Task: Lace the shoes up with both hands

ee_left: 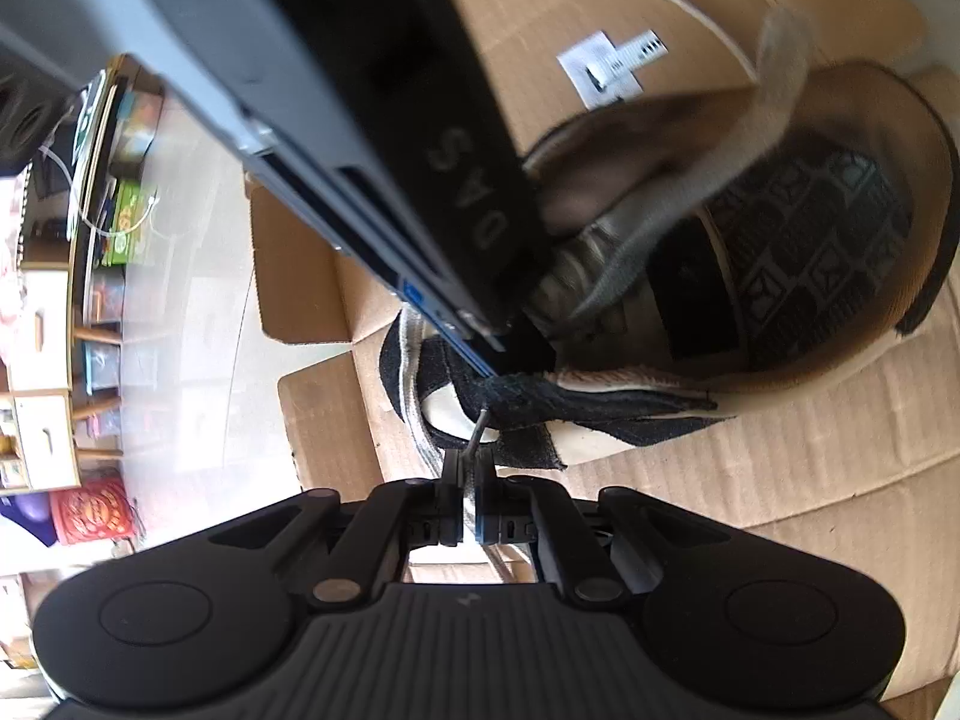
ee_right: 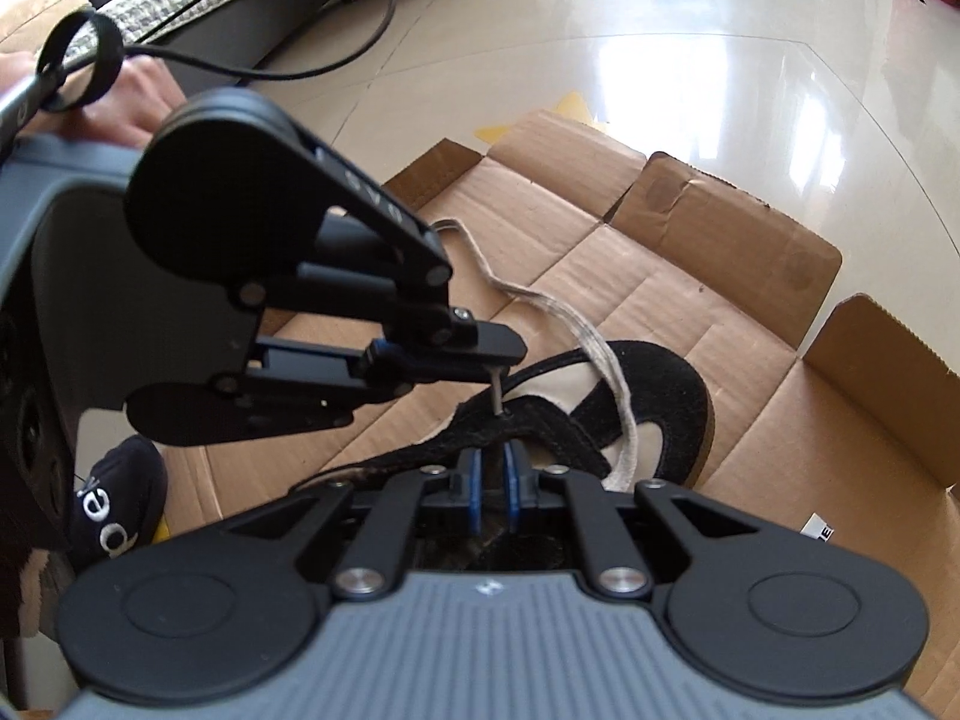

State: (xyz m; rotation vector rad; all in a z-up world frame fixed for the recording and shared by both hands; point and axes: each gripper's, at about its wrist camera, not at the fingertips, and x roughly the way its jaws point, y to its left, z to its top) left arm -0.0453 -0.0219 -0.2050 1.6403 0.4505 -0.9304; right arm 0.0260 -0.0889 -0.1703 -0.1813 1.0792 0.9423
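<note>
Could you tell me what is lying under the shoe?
The shoe rests on flattened cardboard, which lies on a glossy tiled floor. The white lace trails over the shoe onto the cardboard. What lies directly beneath the sole is covered.

**Shoe on cardboard, tools at its eyelets**

The black-and-cream suede shoe (ee_right: pixel 654 414) lies on the flattened brown cardboard box (ee_right: pixel 690 276), itself on the glossy tiled floor (ee_right: pixel 660 60). The flat woven shoelace (ee_right: pixel 606 354) trails across the shoe to the far cardboard. The left tool (ee_right: pixel 501 369) stands just above the eyelet row, left of the lace; the right tool (ee_right: pixel 493 489) is nearer, at the shoe's opening.
</note>
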